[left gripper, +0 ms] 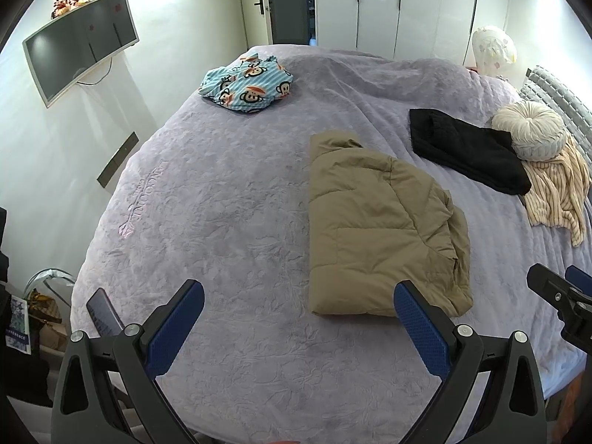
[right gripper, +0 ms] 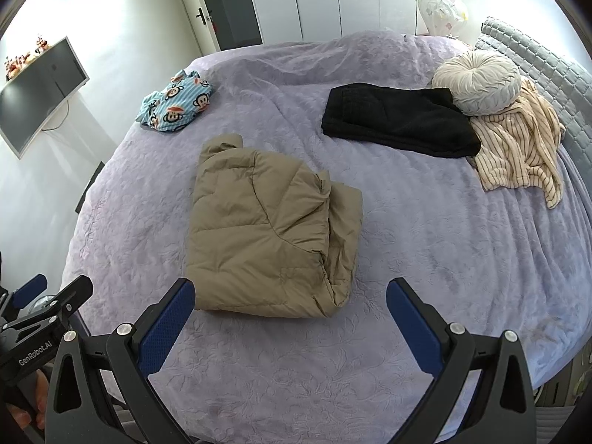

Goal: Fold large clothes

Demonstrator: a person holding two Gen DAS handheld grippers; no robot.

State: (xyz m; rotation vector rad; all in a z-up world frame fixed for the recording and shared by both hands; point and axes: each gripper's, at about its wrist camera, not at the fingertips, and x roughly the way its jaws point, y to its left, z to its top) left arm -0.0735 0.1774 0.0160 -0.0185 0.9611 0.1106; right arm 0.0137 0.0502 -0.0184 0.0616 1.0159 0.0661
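A tan padded jacket [left gripper: 377, 229] [right gripper: 266, 233] lies folded into a thick block on the lilac bedspread [left gripper: 229, 199] [right gripper: 425, 229]. My left gripper [left gripper: 299, 303] hovers open above the near edge of the bed, its right finger just in front of the jacket's near corner. My right gripper [right gripper: 290, 303] is open too, held above the bed just short of the jacket's near edge. Neither holds anything. Each gripper shows at the edge of the other's view.
Further back lie a folded black garment [left gripper: 470, 148] [right gripper: 396, 118], a striped cream garment [left gripper: 555, 188] [right gripper: 518, 144], a round cushion [left gripper: 529, 129] [right gripper: 477, 81] and a blue cartoon-print garment [left gripper: 248, 85] [right gripper: 174, 101]. A wall TV [left gripper: 77, 44] hangs left; wardrobes stand behind.
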